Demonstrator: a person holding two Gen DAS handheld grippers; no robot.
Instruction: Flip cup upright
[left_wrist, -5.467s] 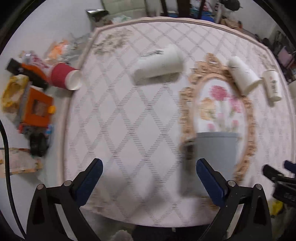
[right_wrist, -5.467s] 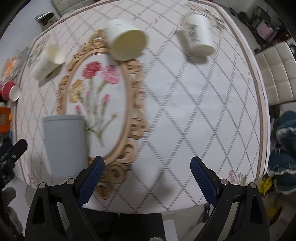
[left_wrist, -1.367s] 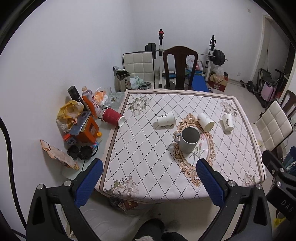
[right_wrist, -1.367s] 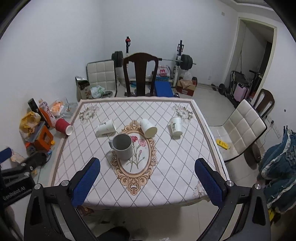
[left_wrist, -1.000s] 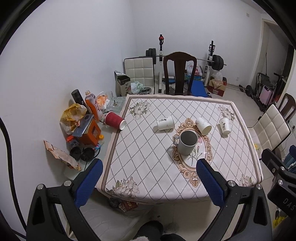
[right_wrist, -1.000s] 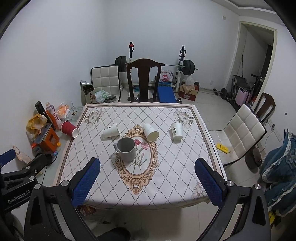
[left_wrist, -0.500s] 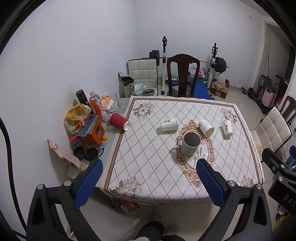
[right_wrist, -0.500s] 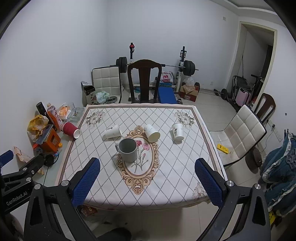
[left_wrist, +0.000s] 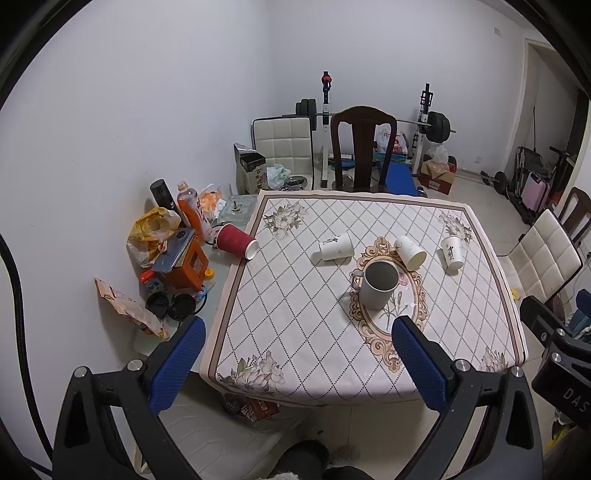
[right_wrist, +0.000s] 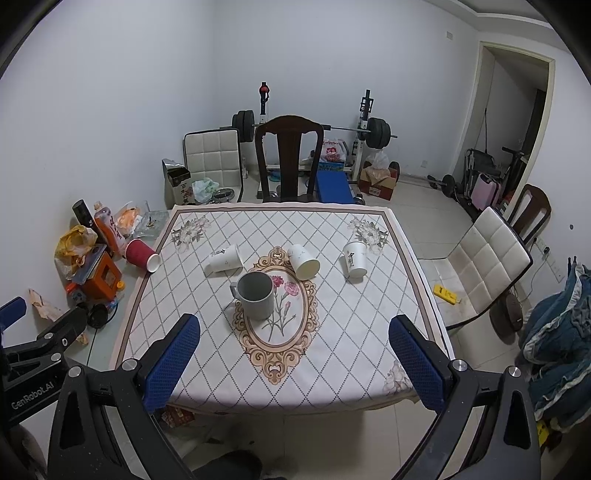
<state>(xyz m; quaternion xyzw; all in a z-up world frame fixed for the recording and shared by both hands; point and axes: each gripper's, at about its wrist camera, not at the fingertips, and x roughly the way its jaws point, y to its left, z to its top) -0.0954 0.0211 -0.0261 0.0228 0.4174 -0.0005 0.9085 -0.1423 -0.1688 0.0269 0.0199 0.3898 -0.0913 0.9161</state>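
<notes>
A grey mug (left_wrist: 378, 285) (right_wrist: 255, 295) stands upright with its mouth up on the floral oval of the tablecloth. Three white paper cups lie on their sides behind it: one at the left (left_wrist: 335, 246) (right_wrist: 224, 258), one in the middle (left_wrist: 410, 252) (right_wrist: 303, 261), one at the right (left_wrist: 453, 252) (right_wrist: 355, 259). A red paper cup (left_wrist: 236, 241) (right_wrist: 142, 255) lies by the table's left edge. My left gripper (left_wrist: 299, 358) and right gripper (right_wrist: 293, 354) are both open and empty, held well back from the table's near edge.
The table (right_wrist: 207, 362) has a dark wooden chair (right_wrist: 289, 162) behind it and a white padded chair (right_wrist: 484, 266) at its right. Bottles, bags and an orange box (left_wrist: 184, 264) clutter the left side. Weight equipment (right_wrist: 369, 133) stands at the back wall.
Both grippers have drawn far back and up from the table since the close early frames. Over the last second they keep drifting back slightly. The grey mug stays upright.
</notes>
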